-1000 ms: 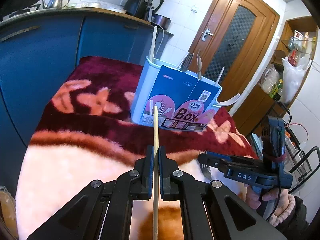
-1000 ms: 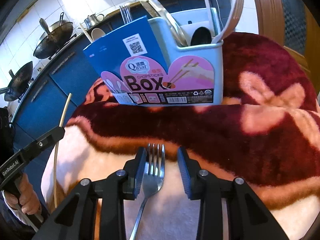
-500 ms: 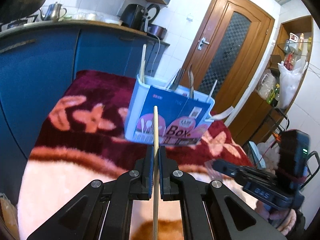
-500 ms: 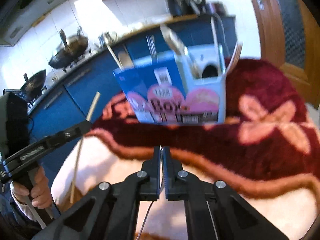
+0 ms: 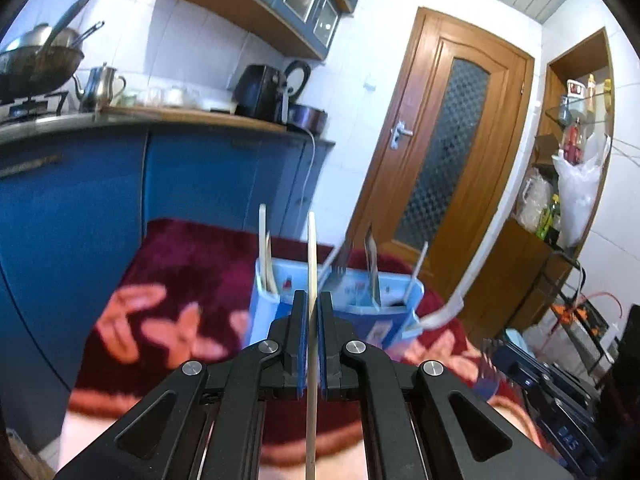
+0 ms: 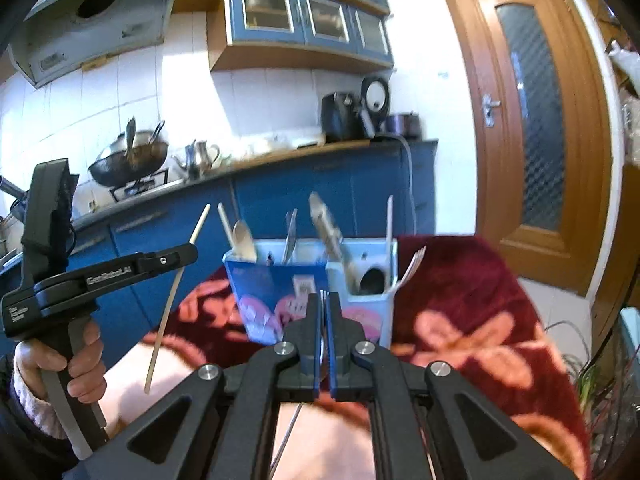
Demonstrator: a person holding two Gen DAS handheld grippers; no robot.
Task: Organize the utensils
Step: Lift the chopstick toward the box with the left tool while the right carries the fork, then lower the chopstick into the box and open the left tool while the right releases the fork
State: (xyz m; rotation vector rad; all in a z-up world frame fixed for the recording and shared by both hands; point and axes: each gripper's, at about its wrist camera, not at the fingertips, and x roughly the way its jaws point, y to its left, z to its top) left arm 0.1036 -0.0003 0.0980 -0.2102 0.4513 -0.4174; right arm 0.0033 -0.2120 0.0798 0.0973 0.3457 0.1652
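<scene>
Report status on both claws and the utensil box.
Left claw shut on chopstick. Right claw shut on fork. Utensil box ahead, upright. Path open.

Two fisheye views of a kitchen, each ringed by black corners where the round lens edge cuts in. Straight lines bow outward: the wooden door (image 6: 536, 120) and the wall cabinets (image 6: 308, 12) curve strongly near the frame edges. Bright daylight falls on the white tiled wall (image 6: 132, 92) at centre left of the right wrist view, washing it out. The left wrist view is dimmer and cooler. The patterned blanket (image 5: 168, 320) and the utensil box (image 5: 360, 308) are smeared with motion blur, while the black fingers (image 5: 298, 340) at the bottom stay sharp.
</scene>
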